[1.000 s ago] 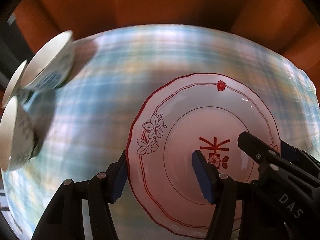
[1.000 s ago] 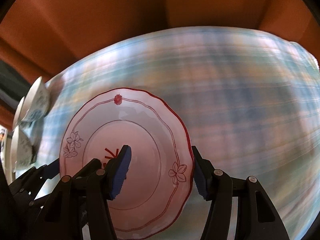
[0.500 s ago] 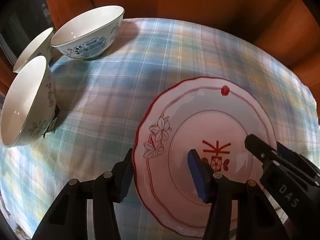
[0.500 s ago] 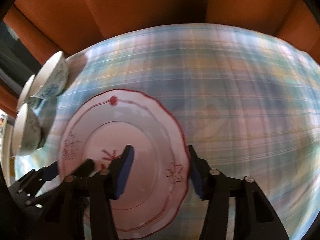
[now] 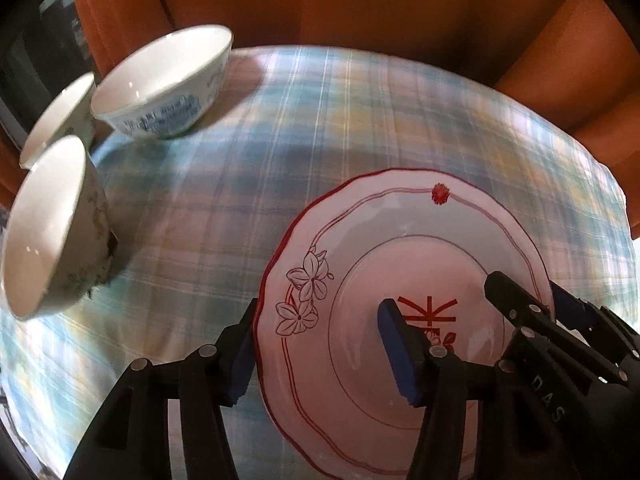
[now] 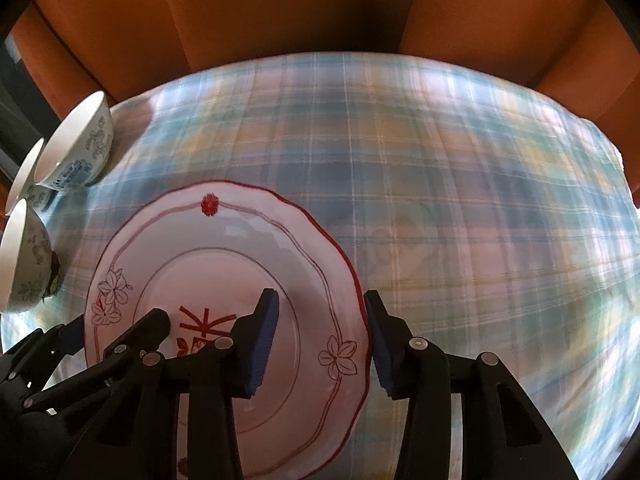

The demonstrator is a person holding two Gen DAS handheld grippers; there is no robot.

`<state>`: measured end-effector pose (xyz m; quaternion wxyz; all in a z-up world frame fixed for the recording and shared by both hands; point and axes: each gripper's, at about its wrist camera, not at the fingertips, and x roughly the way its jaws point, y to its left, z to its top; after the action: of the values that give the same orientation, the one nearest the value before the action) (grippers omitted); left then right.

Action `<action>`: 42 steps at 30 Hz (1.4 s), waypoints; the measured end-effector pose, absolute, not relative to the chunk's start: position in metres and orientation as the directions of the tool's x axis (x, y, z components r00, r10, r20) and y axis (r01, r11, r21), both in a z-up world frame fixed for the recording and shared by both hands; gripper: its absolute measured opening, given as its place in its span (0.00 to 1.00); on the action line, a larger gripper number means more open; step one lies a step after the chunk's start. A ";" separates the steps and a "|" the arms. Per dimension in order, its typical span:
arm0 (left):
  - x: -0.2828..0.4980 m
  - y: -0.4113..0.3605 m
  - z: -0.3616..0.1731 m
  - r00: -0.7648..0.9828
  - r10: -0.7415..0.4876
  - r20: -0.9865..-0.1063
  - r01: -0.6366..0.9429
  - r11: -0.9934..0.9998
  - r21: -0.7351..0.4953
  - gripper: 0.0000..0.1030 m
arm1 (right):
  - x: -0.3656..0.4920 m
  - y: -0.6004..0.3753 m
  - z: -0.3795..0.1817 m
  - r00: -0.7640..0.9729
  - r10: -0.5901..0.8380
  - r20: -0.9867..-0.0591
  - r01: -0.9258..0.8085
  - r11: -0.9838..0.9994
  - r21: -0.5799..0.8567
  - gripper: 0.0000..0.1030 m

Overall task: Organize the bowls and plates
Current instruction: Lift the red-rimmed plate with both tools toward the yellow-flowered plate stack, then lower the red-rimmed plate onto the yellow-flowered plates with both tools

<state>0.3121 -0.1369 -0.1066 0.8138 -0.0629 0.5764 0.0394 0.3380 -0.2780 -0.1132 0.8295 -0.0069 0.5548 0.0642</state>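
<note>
A white plate (image 5: 420, 240) with a red scalloped rim, flower outlines and a red centre mark hangs over the plaid cloth between both grippers. My left gripper (image 5: 318, 320) straddles its left rim, outer pad against the edge and inner pad over the well. Its jaws are opening slightly with the rim still between them. My right gripper (image 6: 320, 300) clamps the opposite rim of the plate (image 6: 224, 248), one pad inside and one outside. Each view shows the other gripper: the right one (image 5: 528, 296) and the left one (image 6: 116, 324). Three bowls stand at the far left.
A blue-patterned bowl (image 5: 160, 80), a white bowl (image 5: 56, 120) behind it and a grey-flowered bowl (image 5: 48, 232) cluster at the cloth's left edge. The plaid tablecloth (image 6: 460, 200) stretches to the right. Orange seat backs (image 5: 360, 0) ring the table's far side.
Both grippers have slid across the cloth with the plate staying between their jaws. The bowls now sit further into the left wrist view. Both pairs of pads stand closer around the rim.
</note>
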 end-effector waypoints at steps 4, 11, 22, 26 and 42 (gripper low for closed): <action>0.305 -0.134 -0.089 0.358 -0.012 -0.934 -0.116 0.992 -0.057 0.55 | 0.334 -0.276 -0.099 0.396 0.083 -0.915 -0.092 0.995 0.050 0.47; 0.284 -0.137 -0.057 0.400 -0.035 -0.916 -0.066 0.996 -0.067 0.55 | 0.308 -0.275 -0.063 0.440 0.051 -0.897 -0.056 0.998 0.029 0.47; 0.230 -0.172 -0.017 0.442 -0.051 -0.896 0.003 0.998 -0.055 0.55 | 0.245 -0.304 -0.019 0.497 0.020 -0.867 -0.006 1.000 0.020 0.47; 0.209 -0.195 -0.014 0.435 -0.028 -0.900 -0.009 0.999 -0.035 0.55 | 0.220 -0.321 -0.016 0.502 0.022 -0.864 -0.018 1.000 0.014 0.47; 0.155 -0.257 -0.046 0.410 0.014 -0.912 -0.064 0.998 -0.013 0.55 | 0.155 -0.391 -0.046 0.457 0.080 -0.886 -0.104 0.994 0.036 0.47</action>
<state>0.1554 -0.2570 -0.0457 0.8392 -0.0229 0.5428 0.0234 0.1548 -0.3909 -0.0458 0.8533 -0.0115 0.5184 0.0540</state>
